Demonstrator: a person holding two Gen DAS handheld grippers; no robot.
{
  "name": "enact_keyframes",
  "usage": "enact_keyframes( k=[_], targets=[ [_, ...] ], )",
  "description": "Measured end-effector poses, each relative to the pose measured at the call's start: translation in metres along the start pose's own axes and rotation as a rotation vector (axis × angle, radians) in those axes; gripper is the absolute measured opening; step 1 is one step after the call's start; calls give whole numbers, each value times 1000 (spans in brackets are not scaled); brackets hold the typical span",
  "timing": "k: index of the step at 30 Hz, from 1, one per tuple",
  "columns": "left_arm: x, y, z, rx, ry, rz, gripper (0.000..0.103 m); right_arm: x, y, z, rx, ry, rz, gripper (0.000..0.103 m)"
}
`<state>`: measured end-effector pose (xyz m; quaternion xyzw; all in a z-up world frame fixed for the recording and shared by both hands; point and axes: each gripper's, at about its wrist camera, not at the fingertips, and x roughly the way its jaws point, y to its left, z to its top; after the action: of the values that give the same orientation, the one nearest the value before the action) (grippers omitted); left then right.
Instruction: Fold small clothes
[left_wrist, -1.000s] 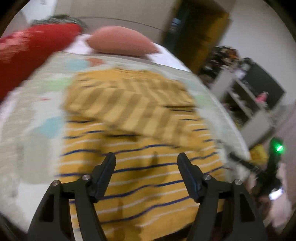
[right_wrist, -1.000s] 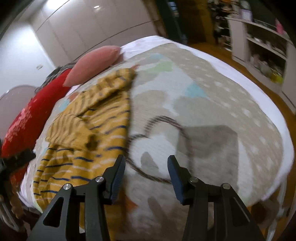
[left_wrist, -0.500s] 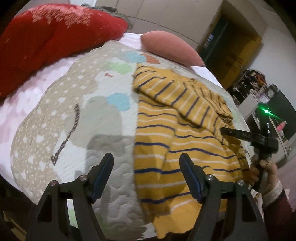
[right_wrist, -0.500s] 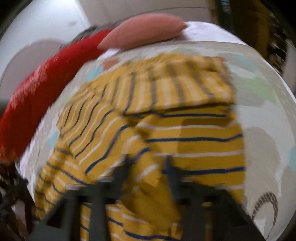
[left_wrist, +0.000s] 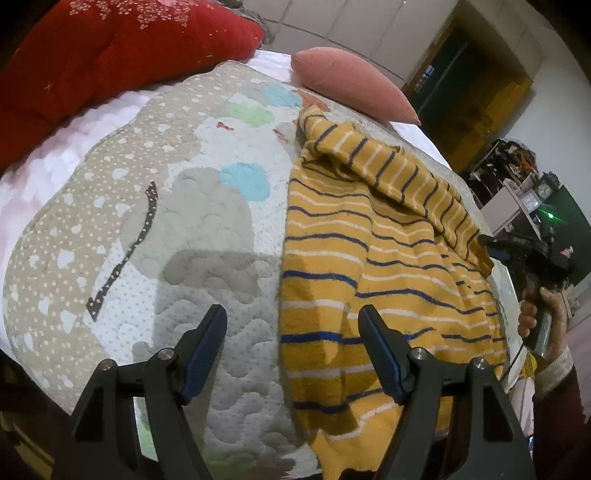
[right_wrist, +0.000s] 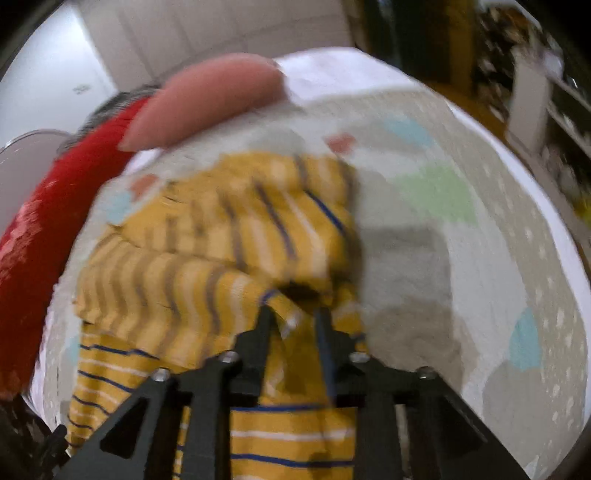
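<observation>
A yellow garment with blue and white stripes (left_wrist: 369, 258) lies on a quilted play mat (left_wrist: 192, 229), with one part folded over along its far right side. My left gripper (left_wrist: 291, 317) is open, low over the garment's near left edge, with nothing gripped. My right gripper (right_wrist: 293, 317) is over the garment (right_wrist: 229, 236); its jaws are opening with a fold of the yellow cloth between them. That view is blurred. In the left wrist view, the right gripper (left_wrist: 487, 245) shows at the garment's right edge, held by a hand (left_wrist: 546, 317).
The mat covers a bed. A pink cushion (left_wrist: 351, 85) and a red quilt (left_wrist: 110, 55) lie at its far end. Shelves (left_wrist: 524, 199) and a dark doorway (left_wrist: 465, 96) are off to the right. The mat's left half (left_wrist: 110, 221) is bare.
My right gripper has swung from the bare mat onto the garment and now has a fold of cloth between its jaws. The left gripper has shifted to the garment's left edge and lower.
</observation>
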<state>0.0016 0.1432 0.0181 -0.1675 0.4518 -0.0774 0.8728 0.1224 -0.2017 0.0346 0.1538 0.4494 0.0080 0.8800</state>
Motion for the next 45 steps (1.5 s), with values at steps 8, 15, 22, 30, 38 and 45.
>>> enact_keyframes(
  k=[8,15,22,30,38,45],
  targets=[
    [15,-11,3,17,24,3,78,-37,-40,-47,29,-10,6,59],
    [10,-37,4,56,-1,-6,78,-47,-7,-30,15,-55,166,58],
    [-1,-43,-4,97,-16,19,78,29,87,21,-72,71,309,47],
    [-15,-9,-3,52,-43,83,78,84,98,38,-47,146,190,47],
    [-1,-3,-14,-22,20,2,80,-19,33,-6,-57,101,232,63],
    [7,-17,-20,-34,41,-113,95,-53,-63,-71,136,120,214,67]
  ],
)
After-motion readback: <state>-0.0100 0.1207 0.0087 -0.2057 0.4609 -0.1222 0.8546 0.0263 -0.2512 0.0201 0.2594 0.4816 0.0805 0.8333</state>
